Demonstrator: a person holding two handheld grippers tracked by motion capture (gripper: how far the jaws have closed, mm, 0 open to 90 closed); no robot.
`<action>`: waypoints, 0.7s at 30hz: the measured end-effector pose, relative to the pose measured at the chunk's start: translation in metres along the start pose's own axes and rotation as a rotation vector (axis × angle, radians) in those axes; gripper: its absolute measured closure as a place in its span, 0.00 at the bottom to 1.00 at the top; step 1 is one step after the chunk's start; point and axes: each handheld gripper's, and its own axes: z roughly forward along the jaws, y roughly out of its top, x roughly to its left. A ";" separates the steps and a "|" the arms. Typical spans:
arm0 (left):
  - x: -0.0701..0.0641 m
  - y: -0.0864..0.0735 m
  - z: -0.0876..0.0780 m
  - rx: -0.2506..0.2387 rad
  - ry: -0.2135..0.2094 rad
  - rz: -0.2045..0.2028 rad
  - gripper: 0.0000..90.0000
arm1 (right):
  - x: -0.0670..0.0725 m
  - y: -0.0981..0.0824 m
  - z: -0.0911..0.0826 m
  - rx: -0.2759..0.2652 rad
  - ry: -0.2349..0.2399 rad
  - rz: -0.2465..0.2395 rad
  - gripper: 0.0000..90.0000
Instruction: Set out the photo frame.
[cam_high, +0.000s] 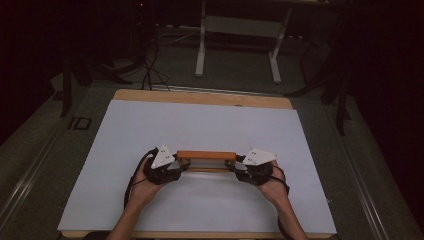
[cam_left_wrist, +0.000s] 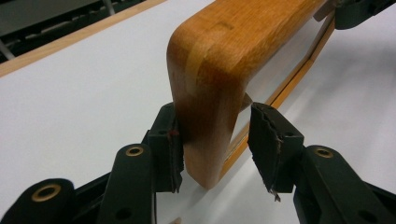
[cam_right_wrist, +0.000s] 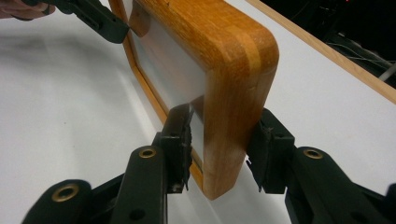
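A wooden frame (cam_high: 206, 155) with a pale pane stands on its long edge in the middle of the white table top. My left gripper (cam_high: 183, 165) straddles the frame's left end post (cam_left_wrist: 205, 107). One pad (cam_left_wrist: 172, 140) touches the wood, and a narrow gap shows before the other pad (cam_left_wrist: 264, 140), so it is open. My right gripper (cam_high: 232, 165) straddles the right end post (cam_right_wrist: 233, 130). Its pads (cam_right_wrist: 268, 154) press from both sides, so it is shut on the frame. The frame's lower corner (cam_left_wrist: 205, 179) is at the table surface.
The white board (cam_high: 150, 125) lies on a wooden table whose edge (cam_high: 200, 96) shows at the back. A white table stand (cam_high: 237, 30) and cables (cam_high: 150, 70) are on the dark floor beyond.
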 end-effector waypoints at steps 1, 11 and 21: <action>0.000 0.000 0.000 0.001 -0.003 -0.002 0.62 | 0.000 0.000 -0.001 0.000 0.002 0.002 0.68; -0.001 0.003 0.000 0.016 -0.028 -0.029 0.62 | -0.001 0.000 -0.006 -0.003 0.011 0.020 0.69; -0.001 0.005 0.002 0.038 -0.047 -0.053 0.62 | 0.000 -0.002 -0.008 0.005 0.016 0.036 0.69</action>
